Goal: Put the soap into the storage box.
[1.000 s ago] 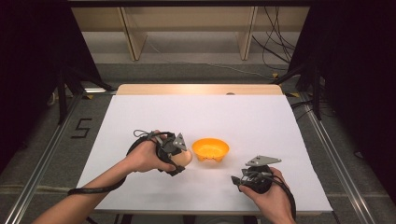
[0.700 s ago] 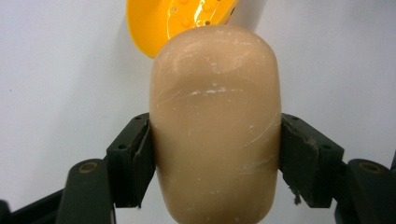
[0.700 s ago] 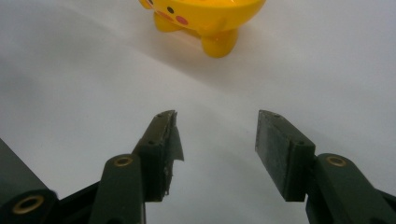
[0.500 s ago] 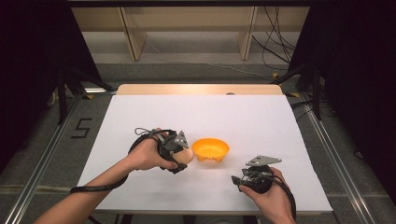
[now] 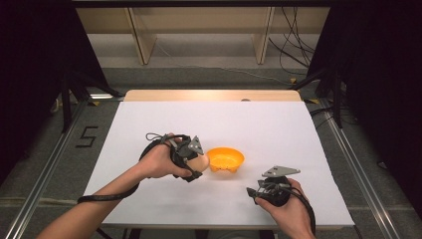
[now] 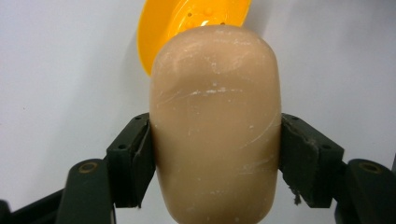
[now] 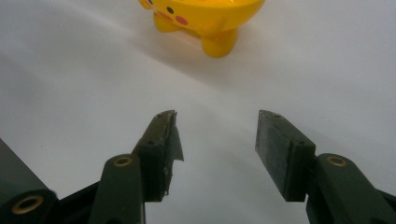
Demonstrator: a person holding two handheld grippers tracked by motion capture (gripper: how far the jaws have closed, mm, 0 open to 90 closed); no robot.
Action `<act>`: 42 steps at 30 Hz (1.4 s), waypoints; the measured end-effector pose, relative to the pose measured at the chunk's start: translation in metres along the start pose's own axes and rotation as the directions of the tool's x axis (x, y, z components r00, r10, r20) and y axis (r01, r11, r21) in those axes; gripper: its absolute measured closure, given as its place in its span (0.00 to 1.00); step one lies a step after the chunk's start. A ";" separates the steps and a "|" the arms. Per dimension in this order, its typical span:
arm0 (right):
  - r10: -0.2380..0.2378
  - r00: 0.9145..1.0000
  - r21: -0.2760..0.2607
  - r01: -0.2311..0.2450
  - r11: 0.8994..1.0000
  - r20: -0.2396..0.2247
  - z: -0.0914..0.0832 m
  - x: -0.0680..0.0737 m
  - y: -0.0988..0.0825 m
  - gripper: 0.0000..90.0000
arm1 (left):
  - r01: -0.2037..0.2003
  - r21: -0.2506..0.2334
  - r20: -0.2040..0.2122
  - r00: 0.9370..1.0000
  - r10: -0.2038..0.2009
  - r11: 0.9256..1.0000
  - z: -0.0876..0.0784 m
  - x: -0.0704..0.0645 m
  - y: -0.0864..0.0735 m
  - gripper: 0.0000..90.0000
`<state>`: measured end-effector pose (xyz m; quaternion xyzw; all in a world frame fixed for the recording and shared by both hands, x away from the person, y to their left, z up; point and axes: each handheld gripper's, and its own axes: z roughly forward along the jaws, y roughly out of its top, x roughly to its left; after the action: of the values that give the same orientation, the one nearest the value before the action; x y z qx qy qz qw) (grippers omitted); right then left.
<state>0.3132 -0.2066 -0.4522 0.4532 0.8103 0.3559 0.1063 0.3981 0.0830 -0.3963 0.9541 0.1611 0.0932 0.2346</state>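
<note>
A smooth, tan, egg-shaped object [image 6: 215, 126] is held clamped across its middle between the jaws of the left gripper [image 5: 191, 160], just beside the near-left rim of the orange bowl [image 5: 225, 159] on the white table [image 5: 278, 129]. In the left gripper view the rounded end of the object is seen pointing at the bowl's open mouth, so the carrying step is judged to be nearly done and the placing step about to begin. The right gripper [image 7: 215, 140] is kept apart from the bowl on its near-right side, its jaws spread wide and nothing held between them; the bowl's stubby feet and painted dots are faced by it. For the next move, the object would need to be lifted over the rim, centred above the bowl and released only once lowered inside.
</note>
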 end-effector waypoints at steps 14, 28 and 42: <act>-0.007 0.999 0.017 0.006 1.000 0.035 -0.002 0.000 0.001 0.54 | 0.011 -0.011 -0.002 1.000 -0.011 1.000 -0.002 0.002 0.007 0.36; 0.011 0.999 0.015 -0.012 1.000 0.038 -0.004 0.001 0.001 0.54 | 0.003 -0.025 -0.001 1.000 -0.003 1.000 -0.001 0.004 0.014 0.36; 0.001 1.000 0.008 -0.001 1.000 0.031 -0.003 0.000 0.001 0.54 | 0.001 -0.036 -0.001 1.000 -0.001 0.999 -0.001 0.005 0.021 0.36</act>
<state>0.3129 -0.2077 -0.4494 0.4595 0.8097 0.3458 0.1168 0.4083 0.0674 -0.3853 0.9496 0.1602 0.0964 0.2517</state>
